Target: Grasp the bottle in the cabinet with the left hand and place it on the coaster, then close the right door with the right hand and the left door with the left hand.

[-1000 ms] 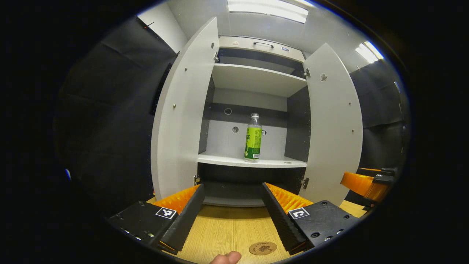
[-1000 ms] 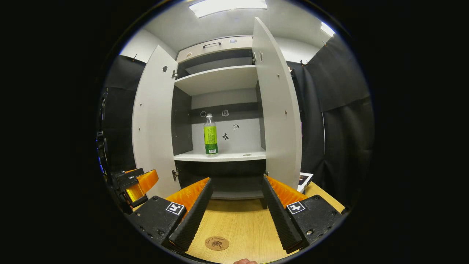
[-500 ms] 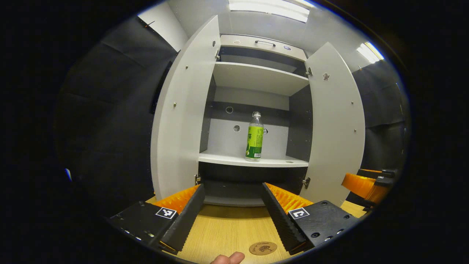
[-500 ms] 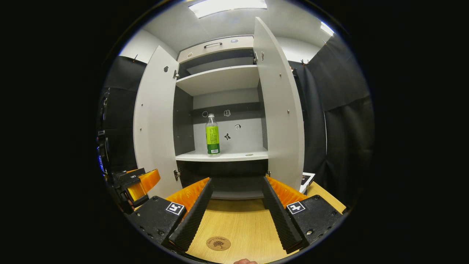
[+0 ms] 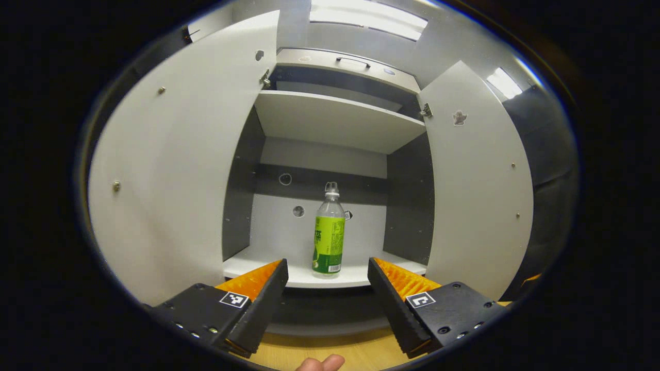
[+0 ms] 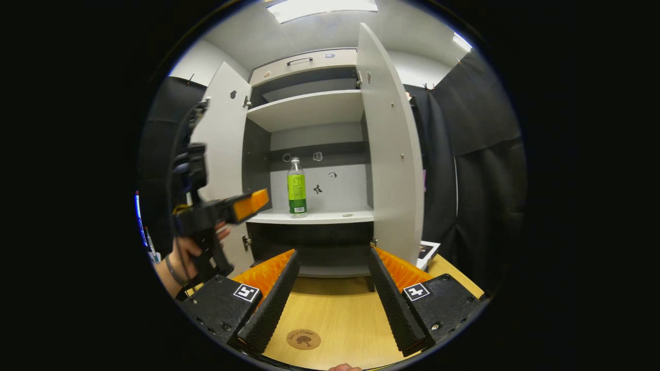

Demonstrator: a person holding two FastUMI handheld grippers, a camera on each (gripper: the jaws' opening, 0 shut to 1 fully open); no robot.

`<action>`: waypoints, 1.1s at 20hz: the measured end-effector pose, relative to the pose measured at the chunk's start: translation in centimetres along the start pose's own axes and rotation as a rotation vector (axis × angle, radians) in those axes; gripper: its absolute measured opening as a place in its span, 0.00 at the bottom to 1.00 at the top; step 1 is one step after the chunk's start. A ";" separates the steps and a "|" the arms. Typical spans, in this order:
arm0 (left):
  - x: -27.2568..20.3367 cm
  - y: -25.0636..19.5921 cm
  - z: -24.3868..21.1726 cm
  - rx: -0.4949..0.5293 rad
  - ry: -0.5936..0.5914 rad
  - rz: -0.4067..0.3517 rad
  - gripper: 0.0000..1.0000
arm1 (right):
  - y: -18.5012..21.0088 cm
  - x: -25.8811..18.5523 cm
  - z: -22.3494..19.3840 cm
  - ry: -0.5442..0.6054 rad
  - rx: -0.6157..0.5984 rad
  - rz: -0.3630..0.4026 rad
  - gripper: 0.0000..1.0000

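Bottle [image 5: 328, 232] stands upright on the cabinet's lower shelf [image 5: 299, 275], near its front edge, untouched. Left gripper [image 5: 326, 288] is lined up on it, jaws spread wide to straddle the body, well short of contact. Both doors hang open for access. Right gripper [image 6: 332, 288] waits spread over the bench [image 6: 340, 319], the coaster [image 6: 303, 339] just ahead.
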State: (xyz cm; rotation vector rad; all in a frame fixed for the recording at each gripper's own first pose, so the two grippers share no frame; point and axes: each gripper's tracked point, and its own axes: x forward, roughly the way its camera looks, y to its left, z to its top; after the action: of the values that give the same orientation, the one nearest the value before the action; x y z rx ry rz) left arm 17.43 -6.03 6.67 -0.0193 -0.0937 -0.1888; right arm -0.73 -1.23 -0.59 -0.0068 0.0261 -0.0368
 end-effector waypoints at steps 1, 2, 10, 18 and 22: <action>2.0 -0.1 0.1 0.006 0.009 -0.002 0.95 | -0.4 -0.1 -0.1 0.004 0.006 -0.013 0.83; 3.7 -0.1 0.1 0.027 0.018 0.003 0.95 | -1.0 -0.3 -0.2 0.007 0.011 -0.030 0.83; 13.5 0.3 -0.3 0.055 0.036 0.023 0.95 | -3.5 -0.7 -0.1 0.015 0.018 -0.119 0.83; 17.1 1.6 0.1 0.059 0.061 0.072 0.87 | -4.7 -0.4 -1.0 0.048 0.027 -0.137 0.83; 16.7 1.4 0.1 0.083 0.068 0.055 0.75 | -4.6 0.0 -0.8 0.044 0.024 -0.121 0.84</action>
State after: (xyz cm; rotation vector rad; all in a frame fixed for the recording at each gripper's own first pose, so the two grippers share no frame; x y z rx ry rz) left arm 34.02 -7.78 8.34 0.0674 -0.0333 -0.1301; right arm -0.94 -5.85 -1.41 0.0166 0.0688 -0.1578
